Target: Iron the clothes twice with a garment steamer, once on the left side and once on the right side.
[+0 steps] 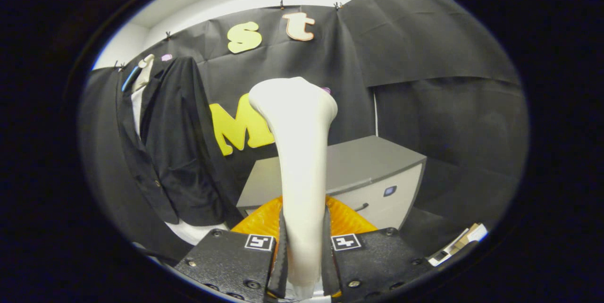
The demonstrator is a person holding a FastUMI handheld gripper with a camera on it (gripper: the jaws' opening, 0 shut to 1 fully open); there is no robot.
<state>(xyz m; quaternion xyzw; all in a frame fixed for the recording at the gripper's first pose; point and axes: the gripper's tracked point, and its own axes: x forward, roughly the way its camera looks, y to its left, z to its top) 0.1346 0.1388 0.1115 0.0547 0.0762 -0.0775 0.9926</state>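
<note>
My gripper (303,251) is shut on the white handle of the garment steamer (299,152), which stands upright between my fingers with its flared head at the top. A dark jacket (170,152) over a white shirt hangs on a hanger against the booth wall, off to the left of the steamer and some way beyond my fingers. The steamer head is clear of the jacket, with a gap of wall between them.
A grey cabinet (377,171) with a small drawer handle stands behind the steamer, to the right. An orange ribbed object (349,220) lies just ahead of my fingers, low down. Some papers or boxes (460,241) lie at the lower right.
</note>
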